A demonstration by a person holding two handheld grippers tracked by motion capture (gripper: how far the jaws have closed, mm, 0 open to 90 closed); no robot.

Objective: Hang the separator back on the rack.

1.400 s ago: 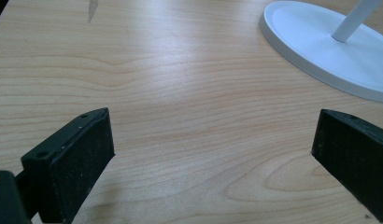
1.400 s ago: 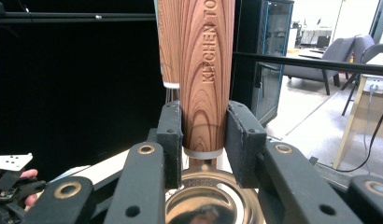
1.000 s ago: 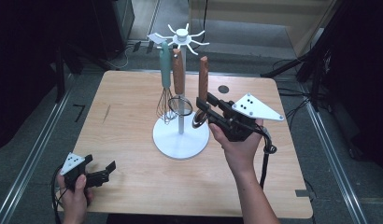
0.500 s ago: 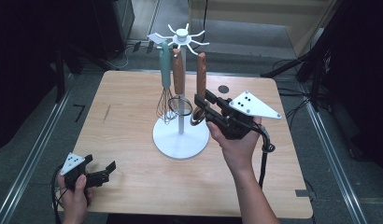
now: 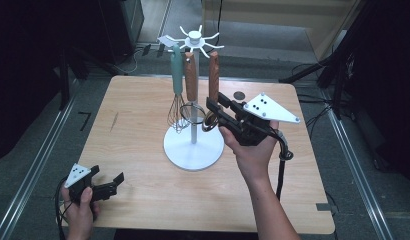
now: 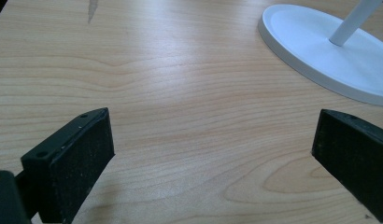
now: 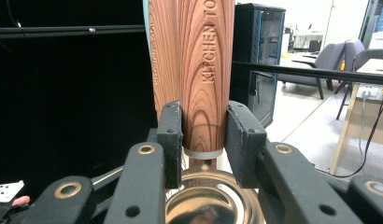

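Wooden-handled utensil (image 7: pixel 206 79) clamped by right gripper (image 7: pixel 203 140); top cut off, prob. a strainer.

This looks like a lab or office workspace, not a home. A bare wooden table (image 5: pixel 143 125) stands on grey carpet among black stands (image 5: pixel 338 60) and trailing cables (image 5: pixel 318 115). The right gripper view shows office chairs (image 7: pixel 332 58), a desk (image 7: pixel 367 74) and a dark cabinet (image 7: pixel 259 56) in a bright room.
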